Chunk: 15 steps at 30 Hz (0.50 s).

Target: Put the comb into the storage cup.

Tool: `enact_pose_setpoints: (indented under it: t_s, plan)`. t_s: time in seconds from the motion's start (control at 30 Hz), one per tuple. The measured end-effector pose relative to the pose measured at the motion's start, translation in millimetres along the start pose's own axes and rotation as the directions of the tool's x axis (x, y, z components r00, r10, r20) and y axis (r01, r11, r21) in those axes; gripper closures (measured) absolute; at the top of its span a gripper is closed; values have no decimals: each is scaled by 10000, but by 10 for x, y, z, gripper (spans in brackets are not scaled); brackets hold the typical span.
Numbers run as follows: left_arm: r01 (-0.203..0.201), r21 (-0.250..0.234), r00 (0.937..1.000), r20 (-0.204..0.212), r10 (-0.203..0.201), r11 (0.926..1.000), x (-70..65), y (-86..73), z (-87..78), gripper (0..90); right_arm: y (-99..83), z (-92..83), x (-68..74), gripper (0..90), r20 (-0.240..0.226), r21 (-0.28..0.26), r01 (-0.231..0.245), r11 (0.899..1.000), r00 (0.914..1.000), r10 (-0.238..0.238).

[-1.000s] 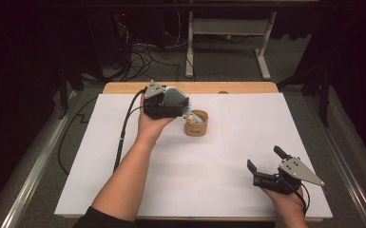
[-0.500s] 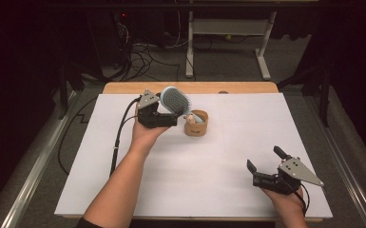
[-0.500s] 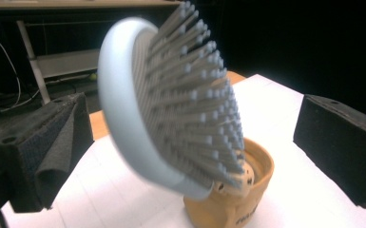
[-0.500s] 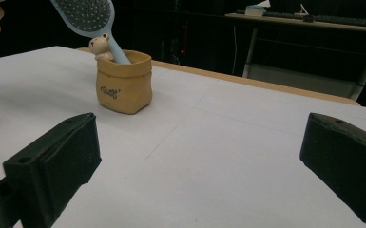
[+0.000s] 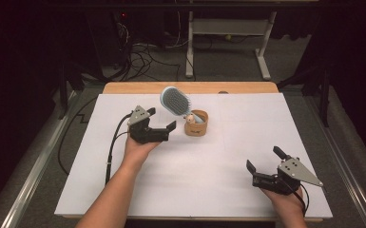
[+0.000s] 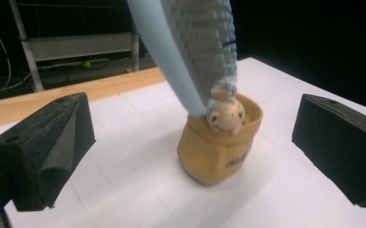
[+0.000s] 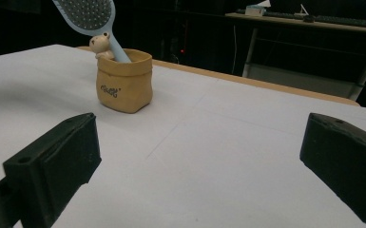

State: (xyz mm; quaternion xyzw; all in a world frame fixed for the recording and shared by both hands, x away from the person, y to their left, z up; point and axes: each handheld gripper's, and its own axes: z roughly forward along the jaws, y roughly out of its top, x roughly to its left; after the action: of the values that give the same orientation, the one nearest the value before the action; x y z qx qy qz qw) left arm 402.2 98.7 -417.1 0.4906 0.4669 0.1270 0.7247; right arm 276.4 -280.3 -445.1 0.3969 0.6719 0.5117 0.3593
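Observation:
A small tan pot (image 5: 196, 125) stands on the white table cover (image 5: 228, 190), right of the middle at the back. A light blue hairbrush (image 5: 175, 100) stands in it handle down, head leaning up and to the left. A little bear figure (image 6: 224, 115) sits at the pot's rim. My left gripper (image 5: 161, 118) is open just left of the pot, apart from it, with nothing between its pads (image 6: 47, 142). My right gripper (image 5: 263, 157) rests open near the front right, far from the pot (image 7: 123, 80).
A wooden strip (image 5: 190, 87) edges the table's far side. Beyond it are a white desk frame (image 5: 228, 33) and floor cables (image 5: 142, 52). The left gripper's cable (image 5: 111, 147) trails along the table's left side.
My left gripper has let go of the hairbrush and drawn back to the left and toward the person. The brush now stands in the pot. The right gripper has not moved.

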Motion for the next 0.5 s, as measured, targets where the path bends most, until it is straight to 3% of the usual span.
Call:
enact_pose_setpoints:
  t_s: [0.13, 0.27, 0.5]
  plan:
    - [-82, 46, 10000, 15, 82, 10000, 31, -67, -148, 12, 0, -2, 3, 1, 29, 13, 17, 10000, 10000, -17]
    - [163, -120, 9999, 24, -163, 9998, 67, -97, -334, 13, -4, 0, 8, 1, 8, 51, 18, 10000, 10000, -19]
    - [-176, 7, 9998, -106, 176, 9998, 114, -151, -677, 13, -21, 1, -10, 1, 33, 109, -57, 9999, 10000, 57]
